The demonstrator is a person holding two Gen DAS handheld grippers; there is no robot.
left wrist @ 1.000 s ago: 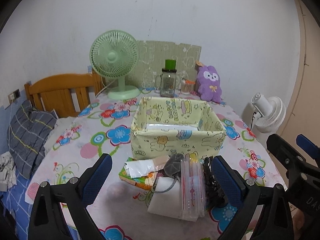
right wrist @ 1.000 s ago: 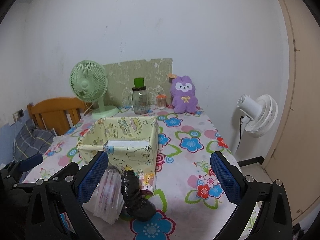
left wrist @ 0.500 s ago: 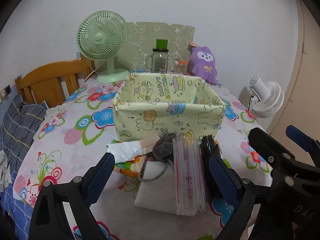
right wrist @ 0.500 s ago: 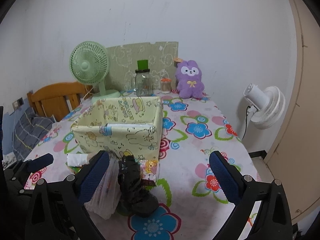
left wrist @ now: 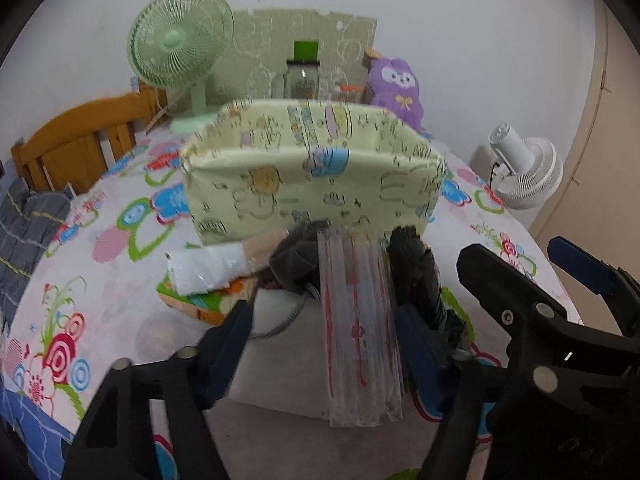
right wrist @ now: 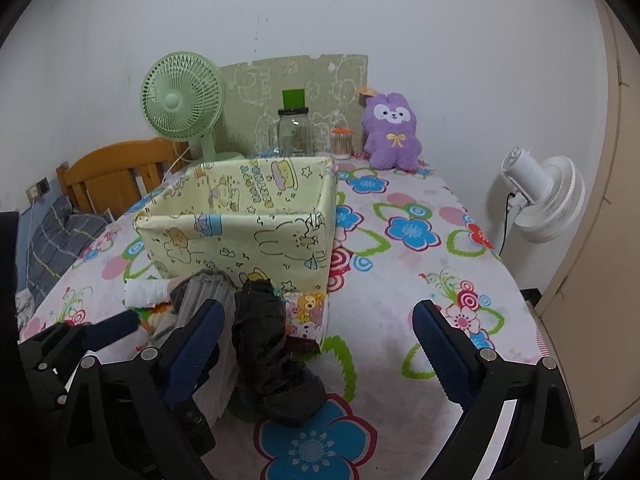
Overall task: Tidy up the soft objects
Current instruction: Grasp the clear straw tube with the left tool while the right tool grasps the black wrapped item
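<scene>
Left wrist view: both tongs low over a heap of soft packs in front of a yellow fabric box.

The flowered tablecloth carries the box, which walls off the far side of the heap; behind it stand a green fan, a jar and a purple plush, with a white fan off the table's edge. The left gripper is closing, unclenched, its pads either side of the clear sleeve pack and the white pad under it, not yet pressing. The right gripper is closing slightly, still wide, with the black bag between its pads but untouched. A white roll lies on an orange-green pack. The grey cloth lump is half hidden, and this view is motion-blurred.
</scene>
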